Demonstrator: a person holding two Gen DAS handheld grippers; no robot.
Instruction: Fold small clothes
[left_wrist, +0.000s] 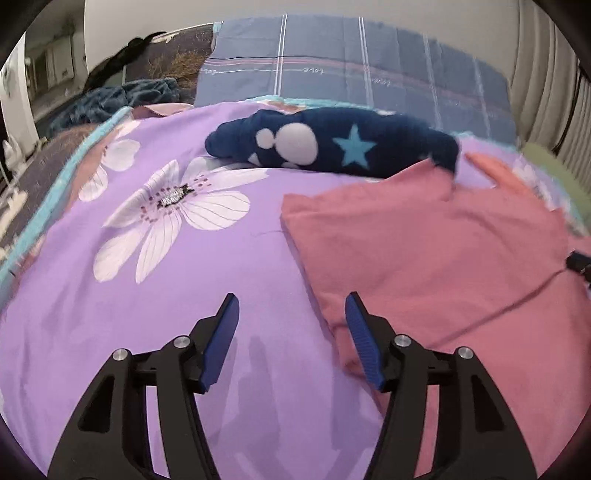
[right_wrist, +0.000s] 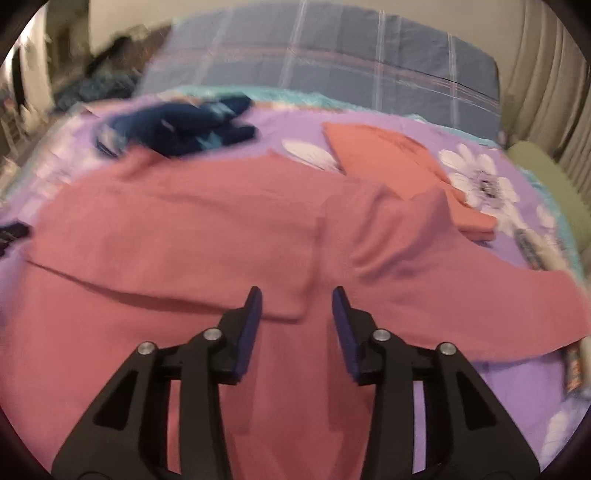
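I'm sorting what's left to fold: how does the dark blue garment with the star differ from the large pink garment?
The dark blue fleecy garment is printed with a star and white blobs; the large pink garment is plain. The blue one lies bunched in a lump, while the pink one is spread flat with a fold across it. The blue one sits farther back. Both rest on the purple flowered bedspread, touching at one corner.

A home bedroom: a bed with a floral purple cover (left_wrist: 229, 266), a plaid pillow (left_wrist: 351, 74) and curtains (left_wrist: 543, 74) behind.
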